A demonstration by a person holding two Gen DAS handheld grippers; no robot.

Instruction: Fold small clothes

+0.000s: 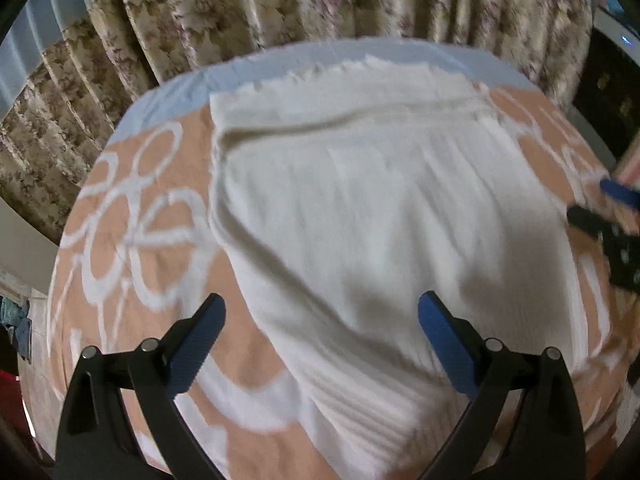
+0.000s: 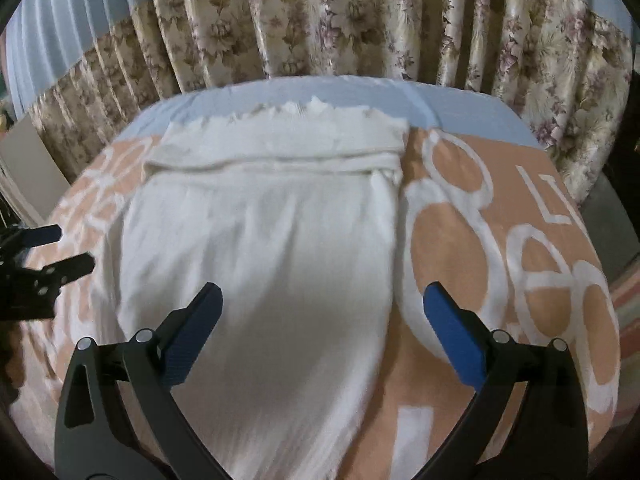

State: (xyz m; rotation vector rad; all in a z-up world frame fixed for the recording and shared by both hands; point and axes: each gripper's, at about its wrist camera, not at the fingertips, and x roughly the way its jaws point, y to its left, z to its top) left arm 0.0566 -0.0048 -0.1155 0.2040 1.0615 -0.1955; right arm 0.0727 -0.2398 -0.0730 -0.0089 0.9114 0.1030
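A white ribbed garment (image 1: 360, 208) lies spread flat on an orange blanket with white flower outlines (image 1: 132, 216). Its far end is folded over into a band. My left gripper (image 1: 322, 312) is open and empty, hovering above the garment's near left edge. My right gripper (image 2: 322, 304) is open and empty above the garment's (image 2: 260, 248) near right edge. The right gripper also shows at the right edge of the left wrist view (image 1: 608, 208). The left gripper shows at the left edge of the right wrist view (image 2: 52, 248).
The orange blanket (image 2: 520, 280) lies over a light blue sheet (image 2: 460, 100) on a bed. Floral curtains (image 2: 320, 20) hang close behind the far edge. A dark cabinet (image 1: 608, 92) stands at the right.
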